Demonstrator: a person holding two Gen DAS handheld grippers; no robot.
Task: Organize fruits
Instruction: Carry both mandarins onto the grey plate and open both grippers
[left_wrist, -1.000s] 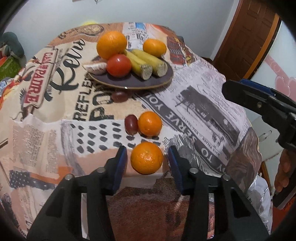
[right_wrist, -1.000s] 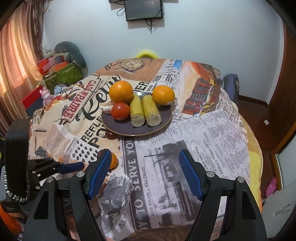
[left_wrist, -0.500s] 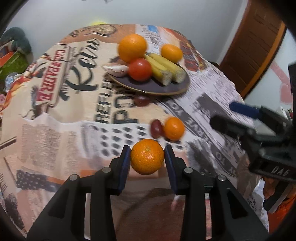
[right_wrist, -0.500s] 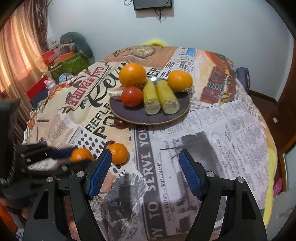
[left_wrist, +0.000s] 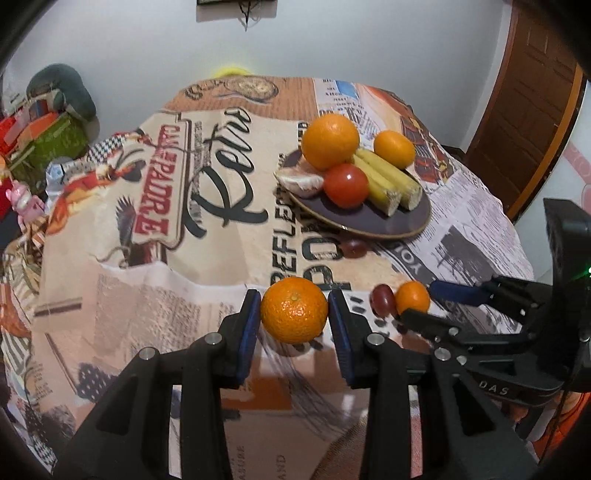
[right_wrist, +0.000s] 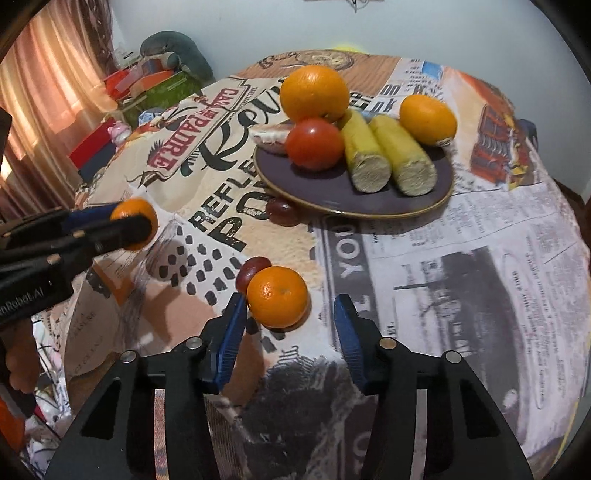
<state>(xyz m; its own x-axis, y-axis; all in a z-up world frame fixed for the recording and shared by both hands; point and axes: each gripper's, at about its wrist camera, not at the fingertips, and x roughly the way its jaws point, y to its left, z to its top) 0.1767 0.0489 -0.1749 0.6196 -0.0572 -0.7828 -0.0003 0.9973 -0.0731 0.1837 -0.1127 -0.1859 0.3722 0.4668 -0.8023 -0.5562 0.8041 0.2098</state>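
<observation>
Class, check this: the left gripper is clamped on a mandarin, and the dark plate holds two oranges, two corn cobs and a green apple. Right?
Not quite. The left gripper holds the mandarin, but the plate carries a red tomato, not a green apple; the right wrist view shows it.

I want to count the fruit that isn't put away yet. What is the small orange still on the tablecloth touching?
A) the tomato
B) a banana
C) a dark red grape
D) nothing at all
C: in the right wrist view the small orange on the tablecloth rests right against a dark red grape, well short of the plate.
</observation>
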